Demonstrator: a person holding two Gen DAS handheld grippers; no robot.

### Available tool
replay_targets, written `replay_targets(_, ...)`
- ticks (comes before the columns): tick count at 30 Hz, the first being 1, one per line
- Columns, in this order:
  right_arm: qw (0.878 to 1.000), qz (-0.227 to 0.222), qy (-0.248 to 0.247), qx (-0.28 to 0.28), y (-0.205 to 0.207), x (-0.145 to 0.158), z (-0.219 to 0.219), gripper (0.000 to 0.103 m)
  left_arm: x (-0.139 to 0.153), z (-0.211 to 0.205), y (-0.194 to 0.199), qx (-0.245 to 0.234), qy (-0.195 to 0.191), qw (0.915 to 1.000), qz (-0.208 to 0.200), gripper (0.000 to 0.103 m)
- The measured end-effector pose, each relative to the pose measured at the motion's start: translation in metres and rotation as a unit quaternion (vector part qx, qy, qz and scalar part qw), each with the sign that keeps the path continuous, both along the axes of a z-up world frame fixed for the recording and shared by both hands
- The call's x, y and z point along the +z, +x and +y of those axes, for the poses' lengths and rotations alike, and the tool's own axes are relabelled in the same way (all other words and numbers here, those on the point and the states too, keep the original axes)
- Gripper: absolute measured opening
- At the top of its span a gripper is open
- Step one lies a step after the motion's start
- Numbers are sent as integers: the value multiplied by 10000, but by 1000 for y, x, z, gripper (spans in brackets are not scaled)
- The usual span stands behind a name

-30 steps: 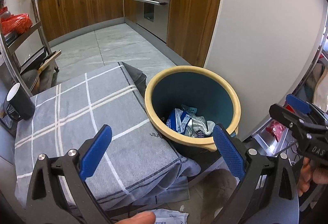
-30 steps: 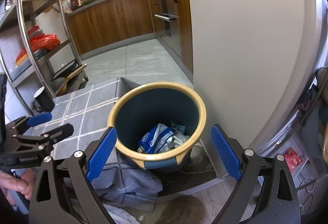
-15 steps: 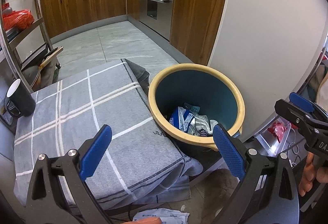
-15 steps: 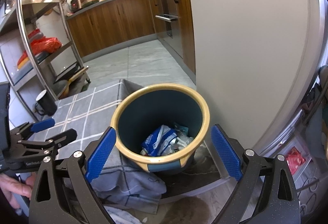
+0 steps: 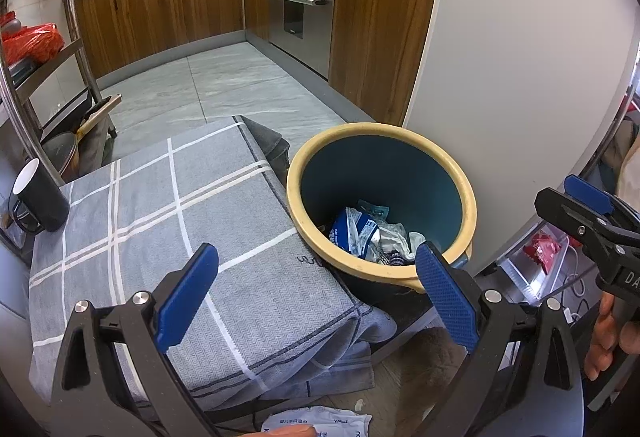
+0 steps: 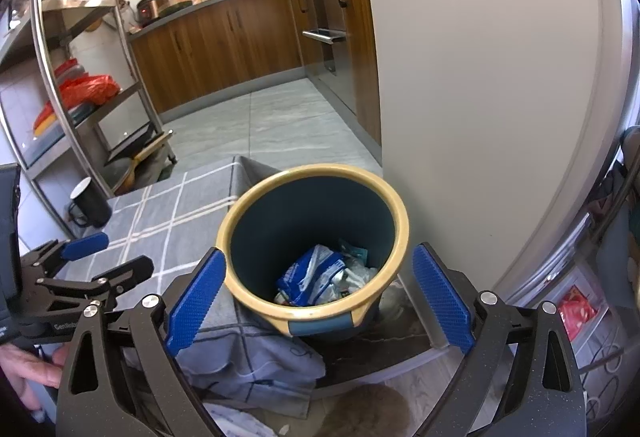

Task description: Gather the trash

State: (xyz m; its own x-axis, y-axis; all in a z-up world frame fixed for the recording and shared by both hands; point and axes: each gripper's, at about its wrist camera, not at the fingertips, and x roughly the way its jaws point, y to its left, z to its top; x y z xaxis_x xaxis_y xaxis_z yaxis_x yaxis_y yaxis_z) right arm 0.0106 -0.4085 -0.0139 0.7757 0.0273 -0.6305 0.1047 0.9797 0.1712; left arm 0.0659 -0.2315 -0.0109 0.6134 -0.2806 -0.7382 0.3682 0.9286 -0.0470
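I am watching both views climb and pull back a little over the last second: the bin (image 5: 382,203) is sitting lower in each picture than it was, and more of the kitchen floor and cabinets is showing above it. Nothing inside the bin has shifted. I am reading that as a drop already finished and the rig backing off to look for the next piece.

The left gripper (image 5: 316,289) is hanging over the near edge of the checked grey cloth (image 5: 160,221), its jaws spread wide with nothing between them. The right gripper (image 6: 316,293) is hovering just in front of the bin, jaws equally wide and empty, framing its rim.

The bin is standing upright on the floor, tight against the cloth-covered bench and beside the white panel, its long axis vertical and its mouth opening straight up at me. Crumpled wrappers (image 6: 320,275), blue and white, are lying at the bottom.

A white printed packet (image 5: 320,421) is lying on the floor at the lower edge of the left view; I am judging that the likely next pick.
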Motion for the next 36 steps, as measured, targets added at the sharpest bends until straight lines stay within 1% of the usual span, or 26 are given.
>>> replay_targets(27,10000,-10,14,-3,0,0,1,94,0,-2,1,12,10,10000,4,97)
replay_targets(36,10000,-14,9,-4,-1,0,1,94,2,0,0,-89,-57,9999,-51,97)
